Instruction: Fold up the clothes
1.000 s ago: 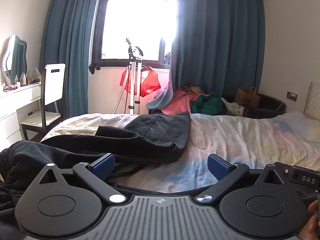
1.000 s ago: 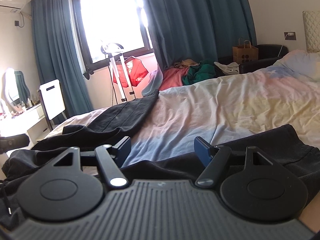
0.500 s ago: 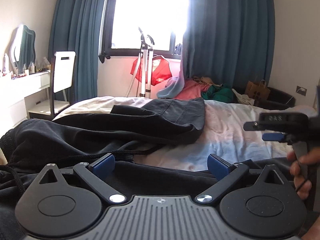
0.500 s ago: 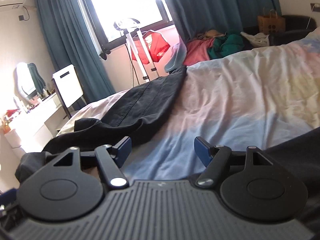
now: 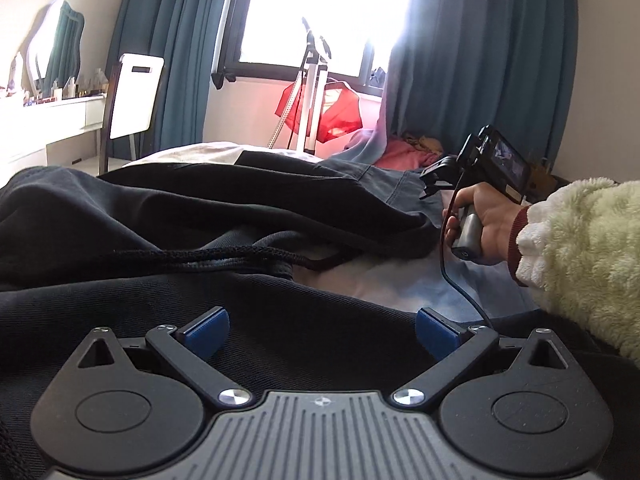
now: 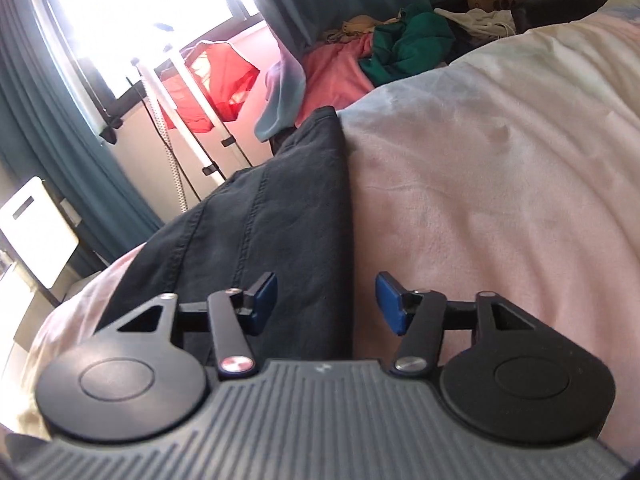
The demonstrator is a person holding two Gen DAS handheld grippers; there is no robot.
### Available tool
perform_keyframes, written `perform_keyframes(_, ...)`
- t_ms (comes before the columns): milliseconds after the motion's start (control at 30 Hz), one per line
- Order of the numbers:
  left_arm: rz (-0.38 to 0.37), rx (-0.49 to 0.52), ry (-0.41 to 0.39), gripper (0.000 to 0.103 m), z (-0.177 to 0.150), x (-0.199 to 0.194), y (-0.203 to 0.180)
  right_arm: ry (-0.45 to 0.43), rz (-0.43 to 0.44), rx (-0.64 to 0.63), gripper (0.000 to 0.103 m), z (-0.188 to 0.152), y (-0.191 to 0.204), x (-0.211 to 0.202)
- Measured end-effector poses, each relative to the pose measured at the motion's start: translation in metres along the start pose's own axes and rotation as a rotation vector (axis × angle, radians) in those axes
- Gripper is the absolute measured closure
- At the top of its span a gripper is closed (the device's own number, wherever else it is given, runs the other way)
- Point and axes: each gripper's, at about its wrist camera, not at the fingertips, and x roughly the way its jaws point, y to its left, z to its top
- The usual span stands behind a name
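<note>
A pair of black trousers (image 5: 248, 208) lies sprawled across the bed (image 6: 500, 168), which is covered in a pale sheet washed with pink, blue and cream. The cloth is a heavy dark twill, faded toward charcoal on the far leg, where two rows of double stitching run lengthwise down the fabric. That leg lies fairly flat and ends in a straight hem at the far edge of the mattress. Nearer the cameras the garment is rumpled into thick folds, and a braided black drawstring (image 5: 224, 258) trails over it toward the sheet.

The left gripper (image 5: 322, 332) hangs low over the nearest bunched part of the trousers, its jaws spread wide with dark fabric lying beneath the gap; the blue pads (image 5: 208, 330) press on nothing.

The right gripper (image 6: 326, 300) sits over the straight long edge of the far leg, where black cloth meets the pink sheet. Its jaws are closing, partly drawn in, with that edge showing in the gap between them, yet the pads are not touching the cloth. In the left wrist view the right hand (image 5: 486, 224) grips the tool's handle, a fluffy cream sleeve (image 5: 580, 248) behind it.

Beyond the bed stand teal curtains (image 5: 480, 72), a bright window (image 5: 324, 12), a red garment (image 6: 212, 80) on a white stand, and a heap of pink and green clothes (image 6: 380, 52).
</note>
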Motion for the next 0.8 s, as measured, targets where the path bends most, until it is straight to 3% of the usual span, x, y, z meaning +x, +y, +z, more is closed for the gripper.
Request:
perform_keyframes(33,0.002,-0.019,-0.011,0.002,0.000,0.001,0.003,0.006,-0.011,-0.014,0.078,0.000,0.001,0.008)
perform_keyframes(100,-0.008,-0.064,-0.030,0.002,0.001,0.000,0.007,-0.028,-0.025,-0.048,0.096,-0.002,0.006,0.008)
perform_keyframes(167,-0.025,-0.084,-0.045,0.002,0.002,-0.001,0.009,-0.076,-0.017,-0.062,0.098,-0.002,0.009,-0.008)
perform_keyframes(300,-0.046,-0.030,-0.070,0.002,0.004,-0.008,-0.001,-0.131,0.017,-0.098,0.098,0.006,0.020,-0.055)
perform_keyframes(500,-0.090,0.026,-0.143,0.002,0.011,-0.034,-0.014,-0.237,0.060,-0.138,0.098,0.005,0.026,-0.170)
perform_keyframes(633,-0.107,-0.001,-0.156,0.002,0.017,-0.055,-0.014,-0.215,0.115,-0.078,0.098,-0.012,0.000,-0.245)
perform_keyframes(800,-0.127,-0.039,-0.163,0.002,0.020,-0.072,-0.015,-0.099,0.244,0.169,0.098,-0.050,-0.059,-0.301)
